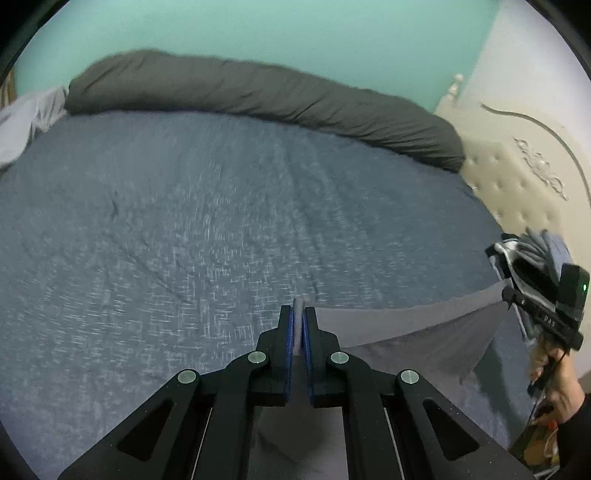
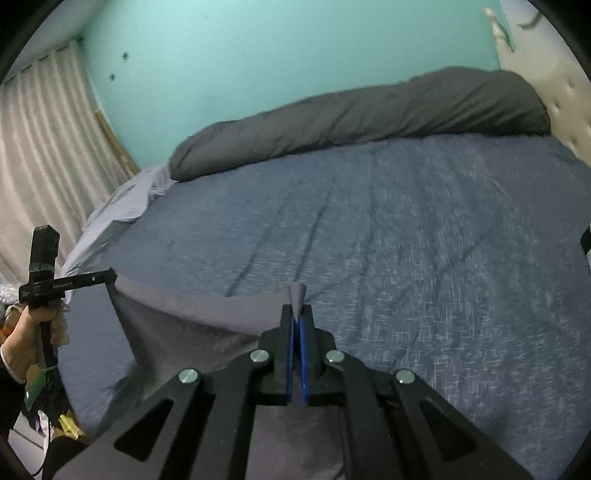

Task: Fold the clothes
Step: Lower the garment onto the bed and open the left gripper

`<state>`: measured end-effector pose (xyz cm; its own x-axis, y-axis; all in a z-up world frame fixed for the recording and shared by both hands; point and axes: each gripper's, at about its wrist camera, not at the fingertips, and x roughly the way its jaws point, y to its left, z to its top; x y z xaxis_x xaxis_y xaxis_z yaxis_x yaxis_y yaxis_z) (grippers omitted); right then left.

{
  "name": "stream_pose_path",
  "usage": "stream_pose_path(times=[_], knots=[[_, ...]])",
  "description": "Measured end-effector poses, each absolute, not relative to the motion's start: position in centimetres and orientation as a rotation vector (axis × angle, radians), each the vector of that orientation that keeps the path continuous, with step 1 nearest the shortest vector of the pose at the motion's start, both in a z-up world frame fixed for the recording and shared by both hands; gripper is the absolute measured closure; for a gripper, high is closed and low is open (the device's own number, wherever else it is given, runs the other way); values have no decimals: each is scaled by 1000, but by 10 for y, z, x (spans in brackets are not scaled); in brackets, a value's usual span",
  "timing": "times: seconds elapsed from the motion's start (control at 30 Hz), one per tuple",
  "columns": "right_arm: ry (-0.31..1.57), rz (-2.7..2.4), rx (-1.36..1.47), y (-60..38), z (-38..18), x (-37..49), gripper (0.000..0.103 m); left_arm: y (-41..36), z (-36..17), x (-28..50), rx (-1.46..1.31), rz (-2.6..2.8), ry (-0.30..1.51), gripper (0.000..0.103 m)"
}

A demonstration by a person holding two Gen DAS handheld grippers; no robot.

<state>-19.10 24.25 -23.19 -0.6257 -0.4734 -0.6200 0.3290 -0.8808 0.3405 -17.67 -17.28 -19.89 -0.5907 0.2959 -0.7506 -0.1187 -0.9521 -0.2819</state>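
Both grippers pinch the same grey garment (image 1: 413, 332), one at each end of its upper edge. Left gripper (image 1: 298, 314) has its blue pads pressed together on a bunched corner of the cloth, a tuft of which pokes up between the fingertips. Right gripper (image 2: 296, 314) likewise clamps the other corner, a small peak of fabric standing above its tips. Between them the garment hangs stretched in the air above the bed (image 1: 221, 221), its top edge sagging slightly and the rest drooping below toward the near edge of the bed. From the left view, the right gripper appears at the far right with the cloth running to it; from the right view, the left gripper appears at the far left, held by a hand (image 2: 33, 328). Blue-grey bedding covers the bed, with a dark grey bolster (image 1: 258, 92) along the far side by a teal wall (image 1: 295, 29). A cream tufted headboard (image 1: 517, 166) stands at the right, and a pale curtain (image 2: 44, 129) hangs at the left.
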Motion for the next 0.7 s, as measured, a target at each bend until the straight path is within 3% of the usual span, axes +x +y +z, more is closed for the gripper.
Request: stream_pose_path(times=[0.43,0.57,0.63,0.7], knots=[[-220,-2487,1212,239,-297,-252,101,-176,-281,-263,-1451,2495,-499,96],[-251,-2483,1268,244,-316,-255,101,-178,-292,-261,-1463,2474,-505,89],[-264,-2473,1286,245,-321,-257,101,-179,-297,-259,-1467,2464,-503,79],[-278,-2463,1302,246,-325,-258,101,-180,-301,-257,-1470,2454,-500,78]])
